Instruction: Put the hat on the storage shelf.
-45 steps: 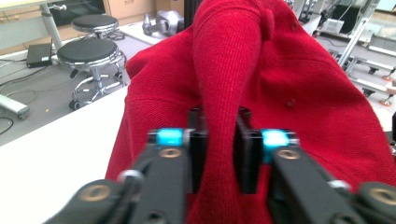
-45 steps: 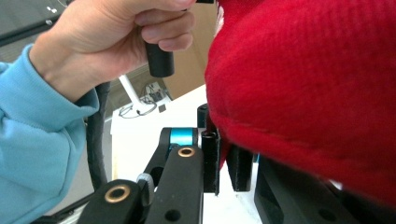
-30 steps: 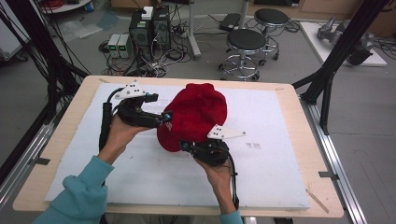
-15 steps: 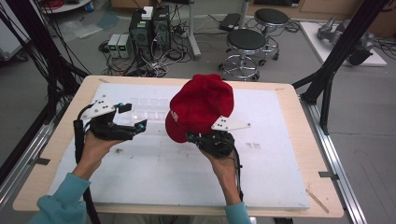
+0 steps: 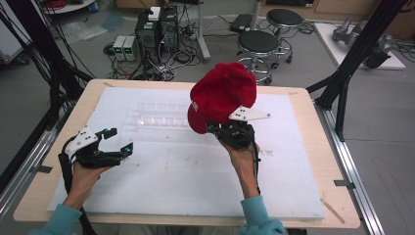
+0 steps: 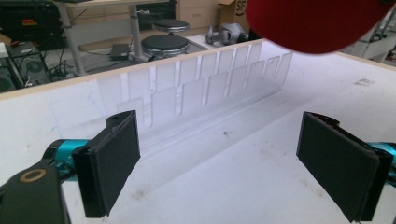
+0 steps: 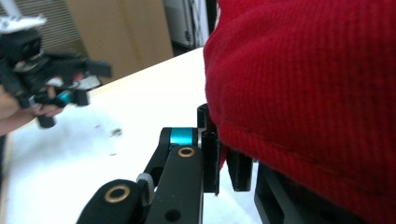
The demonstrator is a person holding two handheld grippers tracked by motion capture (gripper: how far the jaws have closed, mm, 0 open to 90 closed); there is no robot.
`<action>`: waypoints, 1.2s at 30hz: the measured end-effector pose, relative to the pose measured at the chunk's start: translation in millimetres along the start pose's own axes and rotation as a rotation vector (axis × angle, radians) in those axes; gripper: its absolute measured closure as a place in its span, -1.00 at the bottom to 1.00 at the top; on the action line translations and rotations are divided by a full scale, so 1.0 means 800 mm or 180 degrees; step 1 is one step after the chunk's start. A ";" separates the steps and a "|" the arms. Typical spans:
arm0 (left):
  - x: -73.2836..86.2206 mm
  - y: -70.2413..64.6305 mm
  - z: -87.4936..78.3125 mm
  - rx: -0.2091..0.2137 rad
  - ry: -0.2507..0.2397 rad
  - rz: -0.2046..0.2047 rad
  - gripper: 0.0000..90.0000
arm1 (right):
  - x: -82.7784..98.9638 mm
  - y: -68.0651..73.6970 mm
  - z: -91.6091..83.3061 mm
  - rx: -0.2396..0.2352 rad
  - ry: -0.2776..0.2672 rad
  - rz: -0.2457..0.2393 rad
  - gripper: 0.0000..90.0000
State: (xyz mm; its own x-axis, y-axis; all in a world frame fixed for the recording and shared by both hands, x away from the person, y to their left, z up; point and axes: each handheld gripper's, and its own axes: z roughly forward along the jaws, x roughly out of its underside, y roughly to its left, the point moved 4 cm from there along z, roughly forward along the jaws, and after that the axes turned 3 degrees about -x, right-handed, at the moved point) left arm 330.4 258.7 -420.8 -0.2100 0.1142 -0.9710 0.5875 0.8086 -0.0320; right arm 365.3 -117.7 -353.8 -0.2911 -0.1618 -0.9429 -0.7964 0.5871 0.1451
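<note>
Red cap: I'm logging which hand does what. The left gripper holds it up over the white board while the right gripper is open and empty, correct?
No, the sides are swapped. In the high view the right gripper is clamped on the red cap, held above the white board, and the left gripper is open and empty.

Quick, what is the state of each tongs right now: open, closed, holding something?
Left tongs: open, holding nothing, low over the white board.
Right tongs: closed on the edge of the red cap, lifted above the board.
</note>
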 end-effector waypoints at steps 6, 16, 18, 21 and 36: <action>0.019 0.006 -0.010 -0.0089 -0.0036 -0.0021 -0.70 | -0.014 -0.017 -0.003 0.0156 0.0038 -0.0065 0.90; 0.035 0.009 -0.019 -0.0177 -0.0181 0.0004 -0.70 | -0.027 -0.047 0.005 0.0471 0.0261 -0.0162 0.90; 0.037 0.010 -0.019 -0.0203 -0.0206 0.0007 -0.70 | -0.026 -0.048 0.006 0.0494 0.0294 -0.0152 0.90; 0.041 0.011 -0.020 -0.0222 -0.0217 -0.0009 -0.70 | -0.022 -0.051 0.008 0.0558 0.0400 -0.0156 0.90; 0.047 0.007 -0.014 -0.0244 -0.0241 -0.0033 -0.70 | -0.007 -0.050 0.022 0.0722 0.0688 -0.0031 0.90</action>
State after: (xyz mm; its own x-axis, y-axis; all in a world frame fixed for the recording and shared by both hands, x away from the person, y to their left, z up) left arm 317.4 274.1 -455.1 -0.1545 0.0641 -0.9859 0.5234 0.8517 -0.0267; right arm 408.2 -126.6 -359.4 -0.4093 -0.3190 -0.8548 -0.6681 0.7428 0.0427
